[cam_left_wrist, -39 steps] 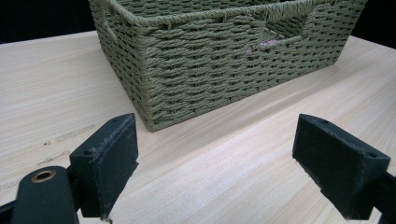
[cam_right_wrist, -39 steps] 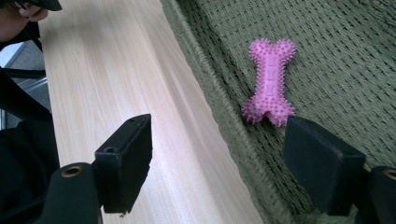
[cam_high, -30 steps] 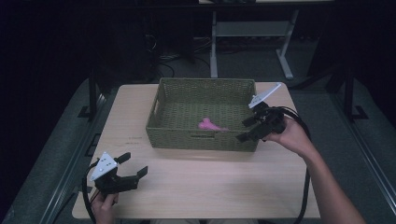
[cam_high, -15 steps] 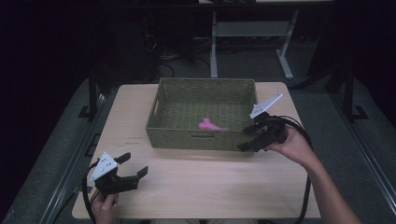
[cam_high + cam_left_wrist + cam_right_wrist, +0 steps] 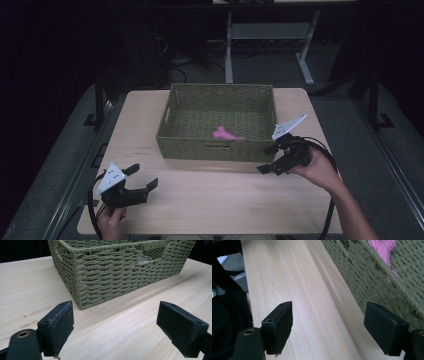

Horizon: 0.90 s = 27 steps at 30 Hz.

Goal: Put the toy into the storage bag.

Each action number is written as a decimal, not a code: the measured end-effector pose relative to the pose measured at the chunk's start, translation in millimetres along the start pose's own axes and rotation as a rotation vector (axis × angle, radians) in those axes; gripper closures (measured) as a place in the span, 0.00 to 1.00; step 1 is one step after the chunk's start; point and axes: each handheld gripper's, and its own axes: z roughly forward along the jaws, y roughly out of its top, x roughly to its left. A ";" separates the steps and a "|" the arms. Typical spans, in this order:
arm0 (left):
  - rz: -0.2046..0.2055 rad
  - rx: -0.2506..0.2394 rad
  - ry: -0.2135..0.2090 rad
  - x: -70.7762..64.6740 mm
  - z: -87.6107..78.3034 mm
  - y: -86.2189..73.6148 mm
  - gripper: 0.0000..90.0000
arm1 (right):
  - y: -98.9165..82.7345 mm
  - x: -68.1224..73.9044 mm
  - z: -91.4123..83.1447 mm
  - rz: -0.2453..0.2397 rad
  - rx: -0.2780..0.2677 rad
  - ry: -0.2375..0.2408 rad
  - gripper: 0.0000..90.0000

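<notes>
We saw a woven basket (image 5: pixel 215 145) holding a pink toy (image 5: pixel 223 133) on the counter (image 5: pixel 220 200); left claw (image 5: pixel 141 177) and right claw (image 5: pixel 266 160) both gaped open, empty.

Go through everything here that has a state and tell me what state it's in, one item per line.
Left gripper: open, holding nothing, low over the table.
Right gripper: open, holding nothing, beside the basket's front right corner.
Basket: upright, uncovered.
Pink toy: lying inside the basket.

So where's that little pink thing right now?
In the high view, the pink thing lies inside the woven basket, near its front wall, right of centre.
</notes>
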 end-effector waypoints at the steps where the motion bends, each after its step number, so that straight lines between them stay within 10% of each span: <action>1: 0.000 0.000 0.000 0.0 0.0 0.0 0.15 | -2.5 0.1 0.2 0.005 -0.006 0.001 0.25; 27: 0.004 -0.002 -0.002 -1.4 0.1 -0.2 0.15 | -69.9 18.3 10.2 0.071 -0.064 -0.035 0.25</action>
